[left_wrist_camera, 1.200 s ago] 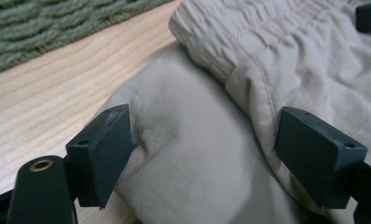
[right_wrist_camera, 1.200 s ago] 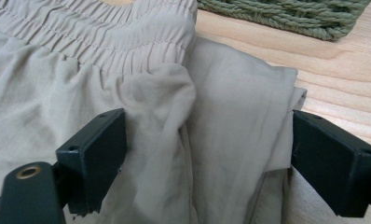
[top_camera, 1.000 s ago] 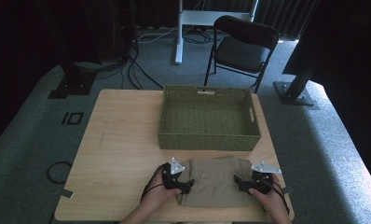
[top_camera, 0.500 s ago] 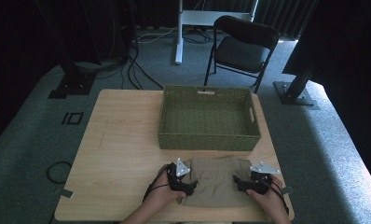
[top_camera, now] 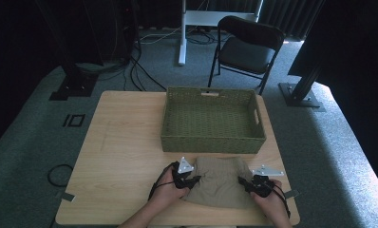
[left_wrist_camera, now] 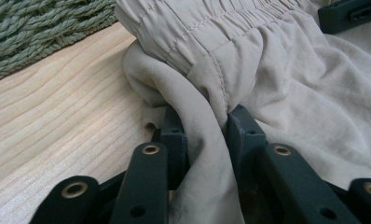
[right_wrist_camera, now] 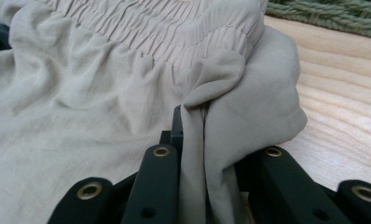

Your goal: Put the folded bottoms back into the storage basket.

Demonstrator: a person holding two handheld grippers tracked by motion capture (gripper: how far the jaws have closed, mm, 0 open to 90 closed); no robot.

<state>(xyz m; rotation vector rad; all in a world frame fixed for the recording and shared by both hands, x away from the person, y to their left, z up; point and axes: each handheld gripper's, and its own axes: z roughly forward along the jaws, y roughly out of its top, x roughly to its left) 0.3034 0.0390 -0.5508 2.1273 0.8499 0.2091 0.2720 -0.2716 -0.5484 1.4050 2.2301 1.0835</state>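
A folded tan garment (top_camera: 220,183) lies at the near edge of the desk (top_camera: 125,156), its long axis running along that edge and its elastic waistband toward the green wicker basket (top_camera: 211,118) just behind it. The left gripper (top_camera: 189,180) has just closed its jaws on a fold at the garment's left end. The right gripper (top_camera: 251,184) has likewise just clamped the cloth at its right end.

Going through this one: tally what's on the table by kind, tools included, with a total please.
Beige folded garment: 1
Green woven basket: 1
Tools: 2, the left tool and the right tool, each with its jaws just closed and pinching a side edge of the garment
Total: 4
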